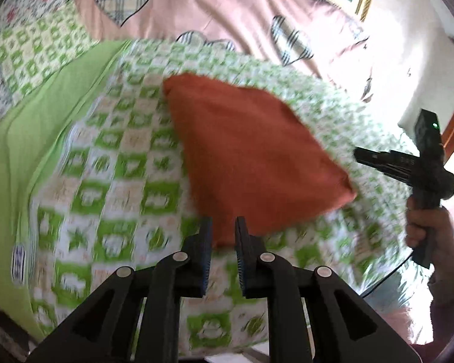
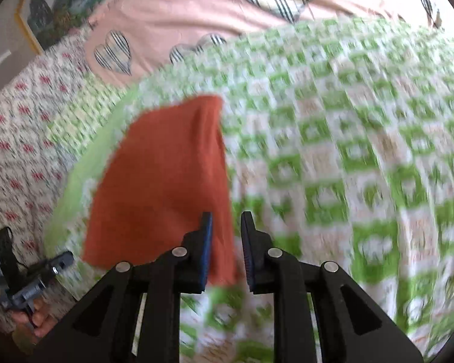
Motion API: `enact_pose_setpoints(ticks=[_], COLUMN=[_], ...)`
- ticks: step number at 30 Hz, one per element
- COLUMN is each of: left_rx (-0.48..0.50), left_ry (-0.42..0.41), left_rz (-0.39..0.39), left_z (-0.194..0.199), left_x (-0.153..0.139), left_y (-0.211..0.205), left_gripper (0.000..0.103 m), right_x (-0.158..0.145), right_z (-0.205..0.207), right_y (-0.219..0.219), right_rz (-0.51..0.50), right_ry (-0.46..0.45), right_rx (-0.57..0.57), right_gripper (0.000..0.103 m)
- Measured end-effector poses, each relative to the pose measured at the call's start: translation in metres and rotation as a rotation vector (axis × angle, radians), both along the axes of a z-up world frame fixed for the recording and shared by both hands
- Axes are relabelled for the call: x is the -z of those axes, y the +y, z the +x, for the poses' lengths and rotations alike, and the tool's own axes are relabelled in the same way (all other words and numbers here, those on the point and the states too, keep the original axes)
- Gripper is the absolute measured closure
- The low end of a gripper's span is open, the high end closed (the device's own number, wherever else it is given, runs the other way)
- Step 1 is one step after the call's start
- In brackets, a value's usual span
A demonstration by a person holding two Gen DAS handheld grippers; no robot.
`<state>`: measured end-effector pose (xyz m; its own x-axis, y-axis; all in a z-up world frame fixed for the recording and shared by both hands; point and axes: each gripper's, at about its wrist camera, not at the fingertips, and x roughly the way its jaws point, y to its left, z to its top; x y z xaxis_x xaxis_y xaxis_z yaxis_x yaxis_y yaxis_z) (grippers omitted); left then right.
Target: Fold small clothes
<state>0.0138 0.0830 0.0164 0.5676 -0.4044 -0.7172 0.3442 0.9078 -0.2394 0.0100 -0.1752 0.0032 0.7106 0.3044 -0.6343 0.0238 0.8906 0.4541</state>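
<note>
A rust-orange cloth (image 1: 251, 157) lies folded flat on the green-and-white checked blanket (image 1: 112, 163); it also shows in the right wrist view (image 2: 163, 181). My left gripper (image 1: 223, 230) is open and empty, its tips just above the cloth's near corner. My right gripper (image 2: 226, 224) is open and empty over the cloth's near right edge. The right gripper also appears in the left wrist view (image 1: 358, 157) beyond the cloth's right corner, and the left gripper appears in the right wrist view (image 2: 66, 258). Both views are motion-blurred.
A pink sheet with striped hearts (image 1: 215, 3) lies beyond the blanket. A floral quilt (image 2: 18, 139) covers the left side. A plain green band (image 1: 24, 139) borders the blanket. A framed picture (image 2: 60, 3) hangs on the wall behind.
</note>
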Motion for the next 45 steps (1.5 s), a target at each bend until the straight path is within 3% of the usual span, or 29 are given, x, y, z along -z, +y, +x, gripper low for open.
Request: enact_pose_setpoints(ticks=[6,11,17,22,26,29,30,32,35,39,45], left_rx=[0.058,0.018,0.005,-0.001,-0.010,-0.020,-0.018,-0.009,-0.015,-0.029,-0.031], left_ry=[0.002,0.078,0.062,0.070,0.067,0.061,0.058,0.054,0.040,0.056,0.054], left_rz=[-0.081,-0.003,0.010,0.002,0.006,0.024,0.024,0.038,0.076,0.061,0.079], left_z=[0.029,0.045,0.042,0.040,0.034,0.029,0.026,0.021,0.017,0.017,0.016], left_x=[0.002,0.048,0.048,0.045,0.043,0.040,0.039,0.043,0.048,0.052,0.053], left_y=[-0.020,-0.024,-0.029,-0.025,-0.022,-0.022,-0.023,-0.025,-0.026,-0.021,-0.023], left_gripper=[0.086,0.088,0.089,0.088,0.088,0.082,0.076,0.074,0.073,0.071,0.071], right_x=[0.002,0.031,0.045,0.027,0.009,0.017,0.026,0.046,0.058,0.057,0.058], right_z=[0.066,0.102,0.110,0.084,0.037,0.007,0.001,-0.001,-0.005,-0.006,-0.010], right_y=[0.045,0.040,0.027,0.028,0.040,0.043,0.043,0.039,0.031,0.035,0.034], right_rz=[-0.033,-0.102,-0.084,-0.053,-0.082,-0.128,-0.149,-0.171,-0.120,-0.159,-0.126], right_ry=[0.011,0.097,0.093,0.064,0.016,0.049,0.077,0.142,0.121,0.117,0.112], right_rx=[-0.140,-0.105,-0.082,-0.068,-0.128,-0.130,-0.124,-0.110,-0.089,-0.094,-0.081], right_gripper=[0.082,0.087,0.096,0.092,0.092,0.092,0.092,0.092,0.093,0.093,0.093])
